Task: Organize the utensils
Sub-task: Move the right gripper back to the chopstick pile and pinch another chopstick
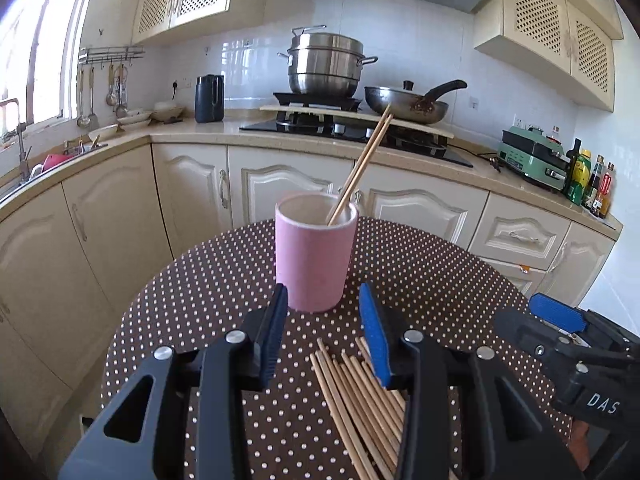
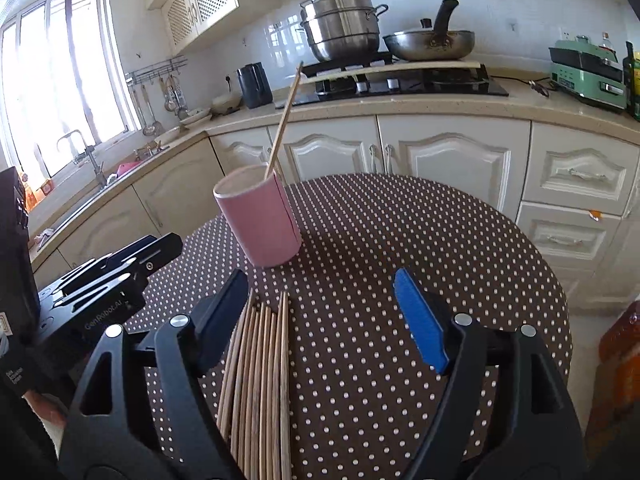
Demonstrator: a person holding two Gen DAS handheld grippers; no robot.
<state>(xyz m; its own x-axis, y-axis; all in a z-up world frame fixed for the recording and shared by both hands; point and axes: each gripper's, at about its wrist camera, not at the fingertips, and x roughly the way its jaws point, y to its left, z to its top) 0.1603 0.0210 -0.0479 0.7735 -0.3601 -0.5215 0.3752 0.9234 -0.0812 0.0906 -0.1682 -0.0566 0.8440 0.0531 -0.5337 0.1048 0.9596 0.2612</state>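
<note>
Blue-padded tools point(image 1: 323, 300) point(image 2: 320, 292) apart, empty, above chopsticks point(image 2: 260, 368)

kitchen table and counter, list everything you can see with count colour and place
pink cup: one, upright on the table's far half
chopsticks in cup: two, light wood, leaning right over the rim
loose chopsticks: a bundle, light wood, flat on the table's near side
table: one, round, brown cloth with white dots
steamer pot: one, steel, on the stove
frying pan: one, steel with black handle, right of the pot
kettle: one, dark, on the counter left of the stove
green appliance: one, counter at right
bottles: several, mixed colours, far right
left gripper: fingers black with blue pads, apart, empty
right gripper: fingers wide apart, empty, above the loose chopsticks
</note>
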